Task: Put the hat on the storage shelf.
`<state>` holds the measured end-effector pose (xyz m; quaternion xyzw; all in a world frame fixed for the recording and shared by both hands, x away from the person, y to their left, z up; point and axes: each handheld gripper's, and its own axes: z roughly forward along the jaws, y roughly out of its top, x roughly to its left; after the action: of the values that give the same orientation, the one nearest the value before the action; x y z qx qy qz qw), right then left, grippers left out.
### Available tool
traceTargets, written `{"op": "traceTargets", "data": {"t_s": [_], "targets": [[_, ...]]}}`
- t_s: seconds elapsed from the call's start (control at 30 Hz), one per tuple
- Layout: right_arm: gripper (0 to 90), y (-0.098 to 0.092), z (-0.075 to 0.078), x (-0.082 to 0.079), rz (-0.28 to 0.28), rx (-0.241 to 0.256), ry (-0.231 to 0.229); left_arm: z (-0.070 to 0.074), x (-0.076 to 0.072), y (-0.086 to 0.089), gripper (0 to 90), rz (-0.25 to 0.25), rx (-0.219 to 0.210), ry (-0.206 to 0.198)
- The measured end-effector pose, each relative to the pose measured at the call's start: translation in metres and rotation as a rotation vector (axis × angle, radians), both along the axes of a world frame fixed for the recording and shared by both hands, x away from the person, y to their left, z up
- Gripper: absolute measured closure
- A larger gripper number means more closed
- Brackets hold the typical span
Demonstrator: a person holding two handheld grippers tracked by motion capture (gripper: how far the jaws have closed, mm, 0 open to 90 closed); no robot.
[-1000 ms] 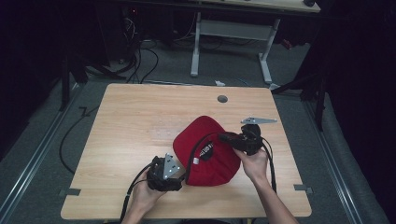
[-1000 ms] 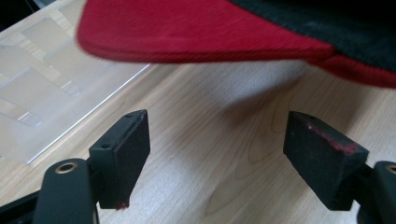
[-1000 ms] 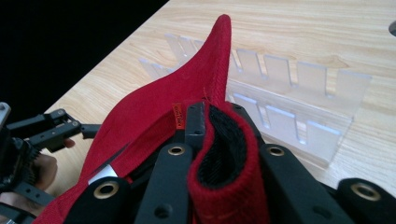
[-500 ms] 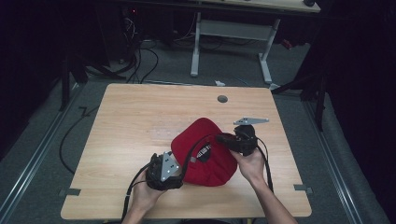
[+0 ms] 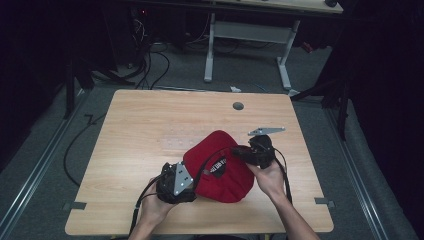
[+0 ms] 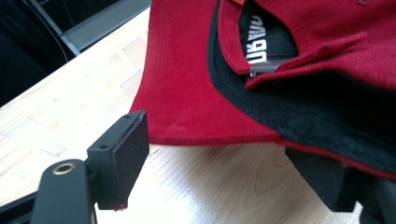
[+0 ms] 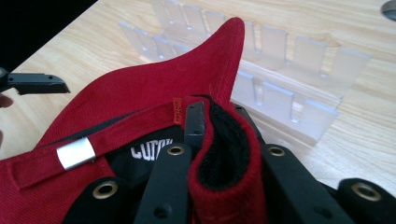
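A red cap (image 5: 227,175) with a black lining lies near the front middle of the wooden table (image 5: 150,125). My right gripper (image 5: 237,151) is shut on the cap's back rim; the right gripper view shows its jaws (image 7: 219,140) pinching folded red fabric and black sweatband beside the silver strap buckle (image 7: 74,153). My left gripper (image 5: 194,186) is at the cap's front-left edge, open. In the left gripper view its jaws (image 6: 224,172) stand wide apart, and the red cap (image 6: 187,70) overhangs the right-hand one.
A clear plastic slotted rack (image 7: 280,74) lies on the table just beyond the cap. A round grey cable hole (image 5: 238,106) sits near the table's far edge. Cables trail from both grippers toward the front edge. A desk frame (image 5: 250,35) stands behind the table.
The right gripper has drawn slightly left and nearer with the cap's rim, and the cap sits a little lower. The left gripper has barely moved.
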<state>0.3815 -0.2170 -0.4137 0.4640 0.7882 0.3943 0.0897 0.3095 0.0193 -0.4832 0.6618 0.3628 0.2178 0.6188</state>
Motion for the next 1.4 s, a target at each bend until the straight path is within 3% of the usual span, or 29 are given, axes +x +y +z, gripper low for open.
{"op": "traceTargets", "data": {"t_s": [0.27, 0.4, 0.5, 0.53, 0.73, 0.77, 0.93, 1.2, 1.4], "targets": [[80.3, 0.005, -0.002, -0.002, 0.039, 0.016, 0.018, 0.007, -0.002, 0.001, 34.9, -0.017, -0.036, -0.019], [80.2, 0.008, -0.001, -0.004, 0.076, 0.030, 0.039, 0.009, -0.002, 0.001, 42.0, -0.021, -0.036, -0.026], [80.2, 0.007, -0.001, -0.006, 0.100, 0.040, 0.060, 0.010, -0.004, 0.002, 45.8, -0.035, -0.012, -0.033], [80.2, 0.006, 0.000, -0.006, 0.107, 0.052, 0.066, 0.010, -0.006, 0.002, 45.8, -0.045, 0.009, -0.039], [80.4, 0.002, 0.001, -0.006, 0.128, 0.072, 0.101, 0.008, -0.008, 0.003, 37.0, -0.060, 0.041, -0.040], [80.5, -0.001, -0.001, -0.004, 0.134, 0.102, 0.116, 0.008, -0.009, 0.003, 34.2, -0.065, 0.044, -0.040], [80.6, -0.003, -0.003, -0.003, 0.146, 0.138, 0.128, 0.001, -0.011, 0.002, 31.8, -0.069, 0.062, -0.040], [79.9, 0.002, -0.004, -0.004, 0.190, 0.097, 0.121, 0.014, -0.016, 0.010, 64.0, -0.116, 0.021, -0.039], [78.4, 0.002, -0.001, -0.006, 0.229, 0.123, 0.118, 0.028, -0.019, 0.016, 72.8, -0.137, 0.019, -0.028]]}}
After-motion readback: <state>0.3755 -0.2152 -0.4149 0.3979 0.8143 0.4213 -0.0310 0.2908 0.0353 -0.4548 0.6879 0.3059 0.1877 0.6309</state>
